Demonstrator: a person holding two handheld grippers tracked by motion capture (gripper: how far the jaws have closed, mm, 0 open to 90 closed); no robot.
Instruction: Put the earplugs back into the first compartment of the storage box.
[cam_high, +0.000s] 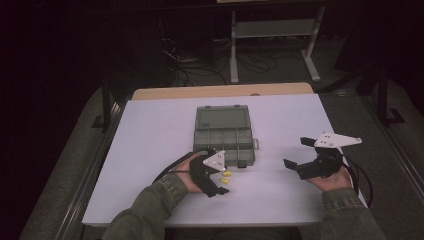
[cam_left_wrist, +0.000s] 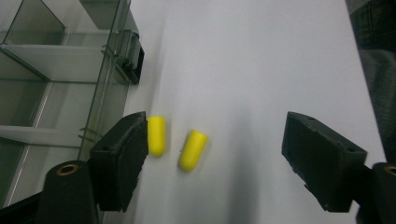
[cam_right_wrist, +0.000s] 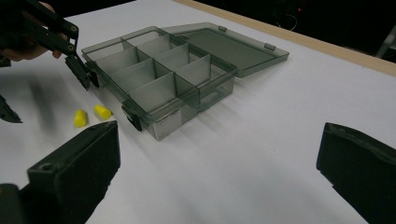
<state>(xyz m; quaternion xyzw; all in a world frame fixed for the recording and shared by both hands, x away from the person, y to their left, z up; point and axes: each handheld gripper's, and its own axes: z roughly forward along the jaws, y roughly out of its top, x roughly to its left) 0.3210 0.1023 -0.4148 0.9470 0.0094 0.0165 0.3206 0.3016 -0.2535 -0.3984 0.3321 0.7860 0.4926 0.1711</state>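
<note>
**Left tongs straddle two yellow plugs beside the open organiser**

Here we are at the desk (cam_high: 150, 150), and the action is all on the left. The left tongs (cam_left_wrist: 215, 154) hang over two small yellow plugs lying on the white surface, just off the near corner of the clear compartment box (cam_high: 225, 135), whose lid lies flat open behind it. One plug (cam_left_wrist: 156, 135) sits right against the inner face of one jaw; the other plug (cam_left_wrist: 193, 149) lies near it, tilted, well short of the far jaw. The jaws stand apart, nothing pinched between them yet.

Over on the other side, the right tongs (cam_right_wrist: 219, 177) wait wide apart and empty, looking across at the box from a fair way off.

Now, the tricky bit, as I read it: two plugs in one bite is asking for trouble. A squeeze from here would likely shove them together and one could squirt out, being round and soft-looking. Better to slide the tongs sideways so a single plug lies centred between the pads, long side across the jaws, then come down till the tips nearly brush the desk and pinch gently. Watch that box latch (cam_left_wrist: 133, 60) too; it is near the jaw on that side.
</note>
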